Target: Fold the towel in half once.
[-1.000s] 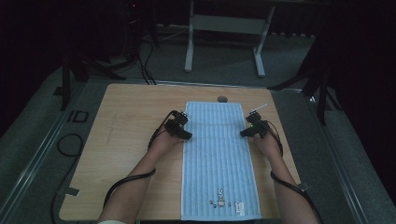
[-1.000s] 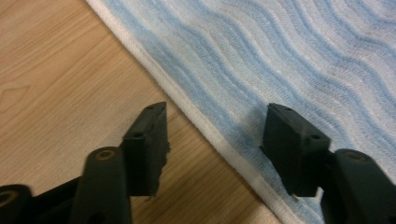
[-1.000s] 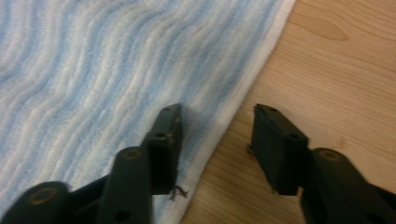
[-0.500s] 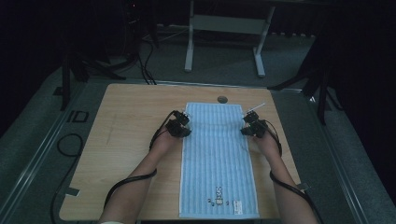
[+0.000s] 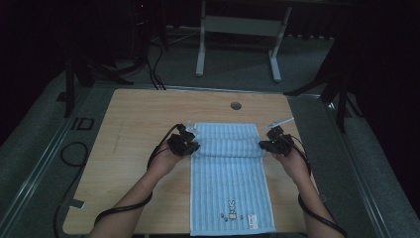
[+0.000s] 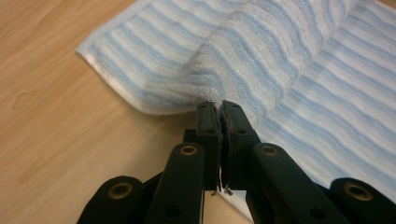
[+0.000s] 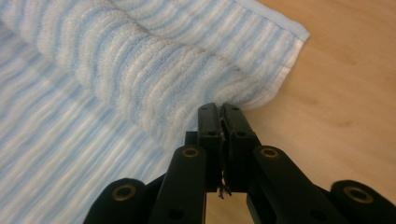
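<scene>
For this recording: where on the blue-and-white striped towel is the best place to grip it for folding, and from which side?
Probably at its two long side edges, one gripper from each side, where the blue-and-white striped terry towel lies flat and thin enough to pinch. That is how it is held now: the left gripper and right gripper are each shut on an edge, with a raised ridge of cloth between them on the wooden table.

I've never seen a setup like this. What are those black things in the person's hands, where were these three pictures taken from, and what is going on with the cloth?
No robot here: a person holds a handheld two-jaw clamp in each hand. One picture looks down from above the wooden table; the other two come from small cameras riding on each clamp, looking along its black jaws. On the table lies a blue-and-white striped towel. The left gripper and right gripper are each shut on a side edge of it, and the cloth bulges into a raised fold between them. A small round hole sits near the table's far edge.
</scene>
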A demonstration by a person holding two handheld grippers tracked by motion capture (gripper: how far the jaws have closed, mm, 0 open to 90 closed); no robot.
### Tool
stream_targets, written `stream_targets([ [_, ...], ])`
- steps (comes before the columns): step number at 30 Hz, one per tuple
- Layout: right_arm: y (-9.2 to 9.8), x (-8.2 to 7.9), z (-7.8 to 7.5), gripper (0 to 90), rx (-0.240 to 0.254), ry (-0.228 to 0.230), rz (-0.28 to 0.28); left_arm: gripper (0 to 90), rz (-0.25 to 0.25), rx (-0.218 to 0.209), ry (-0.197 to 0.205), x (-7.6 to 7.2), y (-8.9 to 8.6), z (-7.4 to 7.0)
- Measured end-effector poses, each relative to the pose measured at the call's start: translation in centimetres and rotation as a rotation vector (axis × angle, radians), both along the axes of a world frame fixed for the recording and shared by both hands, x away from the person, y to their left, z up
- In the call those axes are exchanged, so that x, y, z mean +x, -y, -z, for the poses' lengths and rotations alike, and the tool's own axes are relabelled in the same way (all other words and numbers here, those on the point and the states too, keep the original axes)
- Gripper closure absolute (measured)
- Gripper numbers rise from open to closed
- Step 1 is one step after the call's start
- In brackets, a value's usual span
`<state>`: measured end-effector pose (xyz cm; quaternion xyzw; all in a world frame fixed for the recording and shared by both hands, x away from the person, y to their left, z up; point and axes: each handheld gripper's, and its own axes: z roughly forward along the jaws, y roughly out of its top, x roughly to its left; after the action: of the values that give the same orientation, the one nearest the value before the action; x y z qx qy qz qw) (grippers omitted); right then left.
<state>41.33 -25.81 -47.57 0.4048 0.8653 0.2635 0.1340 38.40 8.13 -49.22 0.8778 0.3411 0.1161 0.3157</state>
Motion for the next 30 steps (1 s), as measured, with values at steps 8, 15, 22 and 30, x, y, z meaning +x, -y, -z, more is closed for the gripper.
stream_targets([
  [8, 0.7, -4.8, 0.6, 73.5, 0.031, -0.019, -0.056, 56.9, 0.060, 0.026, -0.059, -3.6, -1.0, -0.1],
  [15, -0.2, -5.5, 1.2, 77.1, 0.032, -0.011, -0.063, 63.8, 0.102, 0.016, -0.099, -3.2, 0.8, 1.2],
  [22, -1.8, -4.3, 5.0, 78.7, -0.052, -0.085, -0.075, 69.2, 0.097, 0.047, -0.154, -2.2, 1.9, 3.9],
  [30, -2.5, -3.4, 5.2, 78.6, -0.034, -0.095, -0.076, 69.0, 0.075, 0.061, -0.164, -1.1, 0.5, 3.9],
])
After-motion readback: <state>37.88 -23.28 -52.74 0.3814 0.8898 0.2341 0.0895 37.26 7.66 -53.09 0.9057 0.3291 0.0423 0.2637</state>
